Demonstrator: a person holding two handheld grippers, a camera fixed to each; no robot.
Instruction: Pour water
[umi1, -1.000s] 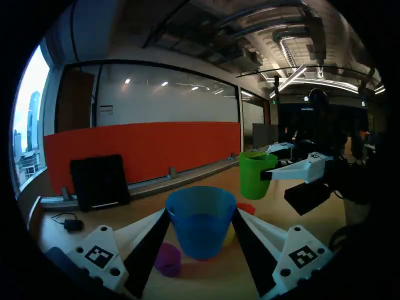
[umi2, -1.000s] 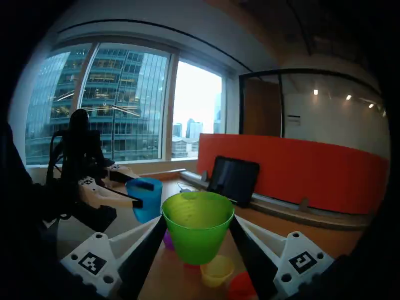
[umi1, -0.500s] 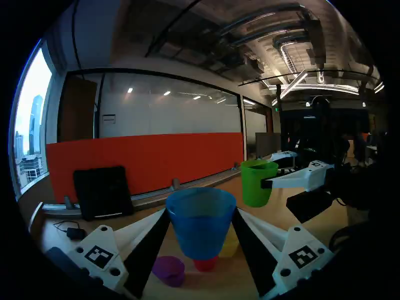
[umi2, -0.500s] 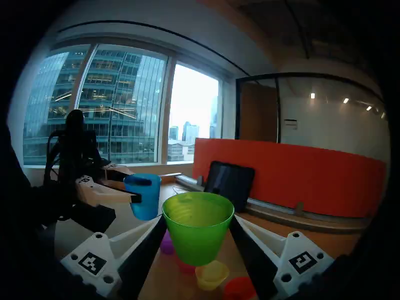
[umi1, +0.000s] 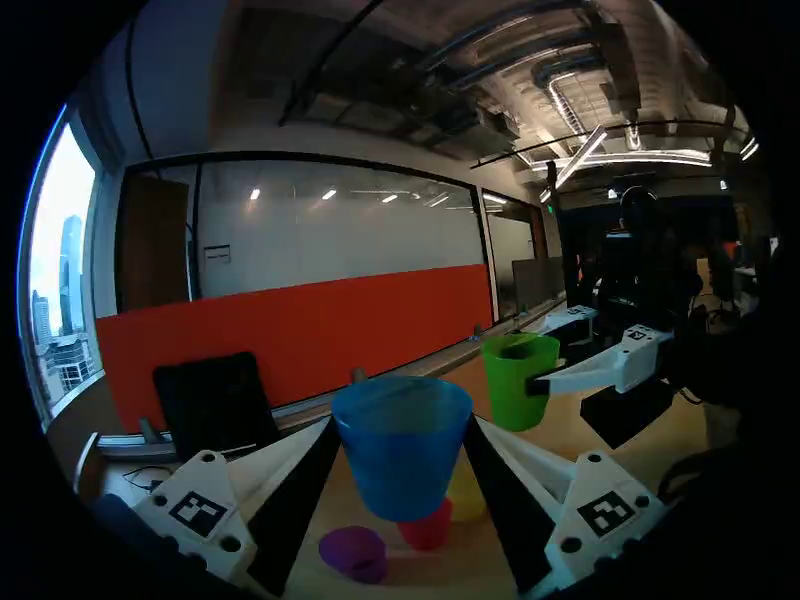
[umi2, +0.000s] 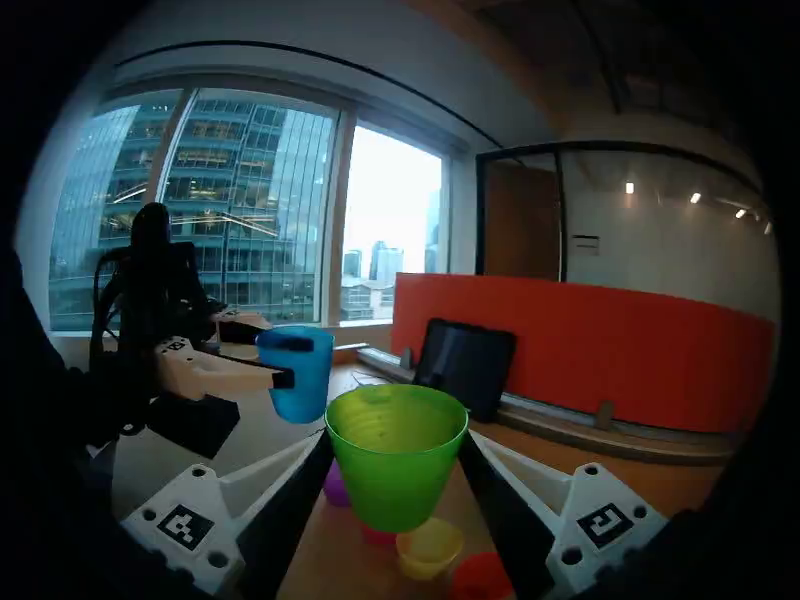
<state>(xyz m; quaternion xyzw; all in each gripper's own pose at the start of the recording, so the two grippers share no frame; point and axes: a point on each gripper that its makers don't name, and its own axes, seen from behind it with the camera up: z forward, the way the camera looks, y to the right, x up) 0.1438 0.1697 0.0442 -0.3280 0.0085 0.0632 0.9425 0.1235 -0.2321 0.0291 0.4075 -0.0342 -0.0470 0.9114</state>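
**Blue cup (umi1: 402, 455) up a bit since a second ago**

Blue cup rose against the window in the right gripper view, and more of the small cups showed under it in the left gripper view. Green cup (umi2: 397, 470) sat slightly lower in the left gripper view than before.

Left gripper (umi1: 402, 445): fingers (umi1: 300, 490) pinched the blue cup from both sides. Cup was upright and clear of the tabletop (umi1: 440, 575). Water level inside could not be made out.

Right gripper (umi2: 397, 465): its fingers pinched the green cup on both sides. This cup was also upright and off the tabletop, mouth up.

Cups were near each other but apart, rims not touching. From the left gripper view the green cup was off to the right and farther away. From the right gripper view the blue cup was to the left.

On the tabletop below sat a purple cup (umi1: 355, 552), red cup (umi1: 428, 525) and yellow cup (umi1: 465, 492), bunched close, red just beside yellow. Dark tablet (umi2: 465, 365) leaned near the orange wall (umi2: 620, 350).
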